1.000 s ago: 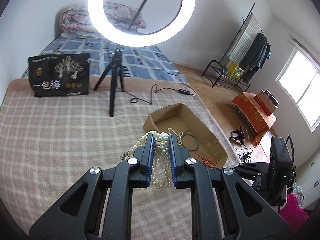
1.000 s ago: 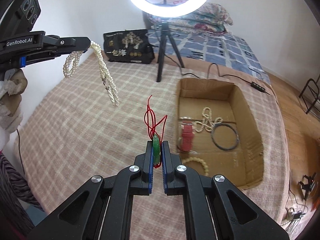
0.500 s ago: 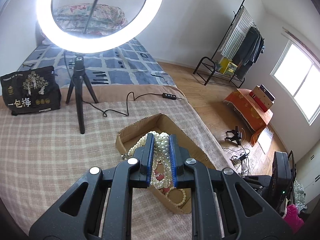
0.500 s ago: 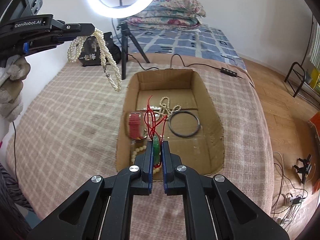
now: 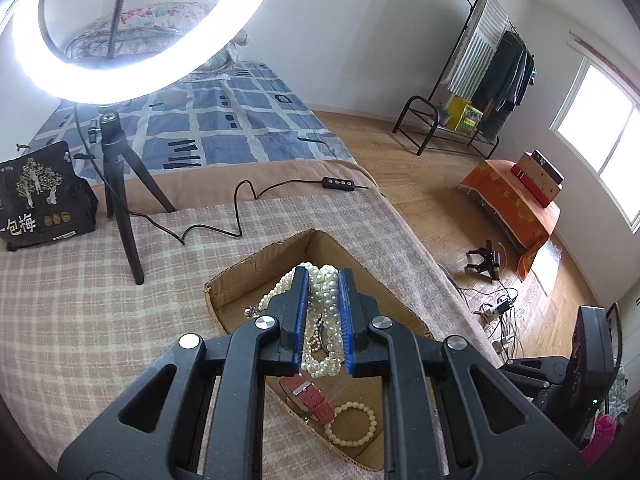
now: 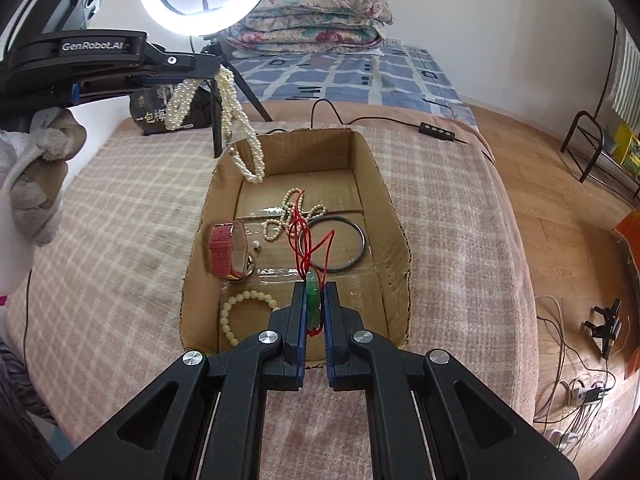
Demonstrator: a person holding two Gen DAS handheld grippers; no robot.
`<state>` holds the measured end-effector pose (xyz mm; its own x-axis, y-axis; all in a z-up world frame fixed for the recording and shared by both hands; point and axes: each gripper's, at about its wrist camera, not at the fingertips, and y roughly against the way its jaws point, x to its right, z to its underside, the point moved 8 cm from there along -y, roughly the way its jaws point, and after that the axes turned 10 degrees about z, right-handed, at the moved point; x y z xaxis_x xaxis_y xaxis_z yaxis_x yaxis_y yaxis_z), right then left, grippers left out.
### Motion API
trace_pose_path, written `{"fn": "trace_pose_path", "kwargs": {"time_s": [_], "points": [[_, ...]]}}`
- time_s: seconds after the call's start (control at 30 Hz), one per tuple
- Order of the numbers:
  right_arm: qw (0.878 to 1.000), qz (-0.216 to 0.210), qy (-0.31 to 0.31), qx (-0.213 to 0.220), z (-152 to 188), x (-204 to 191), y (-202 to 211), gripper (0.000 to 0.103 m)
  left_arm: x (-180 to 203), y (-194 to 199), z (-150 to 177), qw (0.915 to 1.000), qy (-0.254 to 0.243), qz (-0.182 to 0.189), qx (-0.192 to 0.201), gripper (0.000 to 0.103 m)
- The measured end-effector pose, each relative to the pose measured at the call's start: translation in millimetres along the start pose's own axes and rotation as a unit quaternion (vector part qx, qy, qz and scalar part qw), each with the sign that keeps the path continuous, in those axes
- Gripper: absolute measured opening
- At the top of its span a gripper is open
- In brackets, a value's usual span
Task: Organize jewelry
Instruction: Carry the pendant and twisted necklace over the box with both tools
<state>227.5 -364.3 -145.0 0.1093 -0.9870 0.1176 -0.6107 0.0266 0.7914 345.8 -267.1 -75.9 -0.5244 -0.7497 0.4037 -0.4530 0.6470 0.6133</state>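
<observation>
My left gripper [image 5: 323, 300] is clamped on a bunched pearl necklace [image 5: 326, 320], whose loose loops dangle above the far-left corner of the cardboard box [image 6: 394, 216] on the bed [image 6: 120, 208]; it looks limp, swingy and slippery, so I judge a grip across several strands at once is safest. In the box lie a red watch [image 6: 226, 250], a beaded bracelet [image 6: 240, 312], a small pearl strand [image 6: 290, 212] and a dark bangle [image 6: 340, 246]. My right gripper [image 6: 316, 304] is pinched tight on a light, probably brittle green pendant [image 6: 312, 300], its red cord [image 6: 308, 240] trailing over the box's near end.
</observation>
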Motion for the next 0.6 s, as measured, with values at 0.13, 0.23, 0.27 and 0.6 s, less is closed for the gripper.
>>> {"fn": "trace_pose_path", "kwargs": {"time_s": [0.13, 0.23, 0.27, 0.6], "points": [[1.000, -0.002, 0.003, -0.004, 0, 0, -6, 0.006, 1, -16, 2, 0.9999, -0.007, -0.009, -0.010, 0.013], [1.000, -0.005, 0.005, -0.006, 0, 0, -10, 0.006, 1, -28, 3, 0.9996, -0.015, -0.018, -0.018, 0.013], [1.000, -0.006, 0.006, -0.007, -1, -1, -11, 0.006, 2, -31, 4, 0.9994, -0.017, -0.020, -0.021, 0.013], [1.000, -0.015, 0.014, -0.021, 3, -7, -24, 0.006, 7, -55, 8, 0.9977, -0.038, -0.038, -0.040, 0.013]]}}
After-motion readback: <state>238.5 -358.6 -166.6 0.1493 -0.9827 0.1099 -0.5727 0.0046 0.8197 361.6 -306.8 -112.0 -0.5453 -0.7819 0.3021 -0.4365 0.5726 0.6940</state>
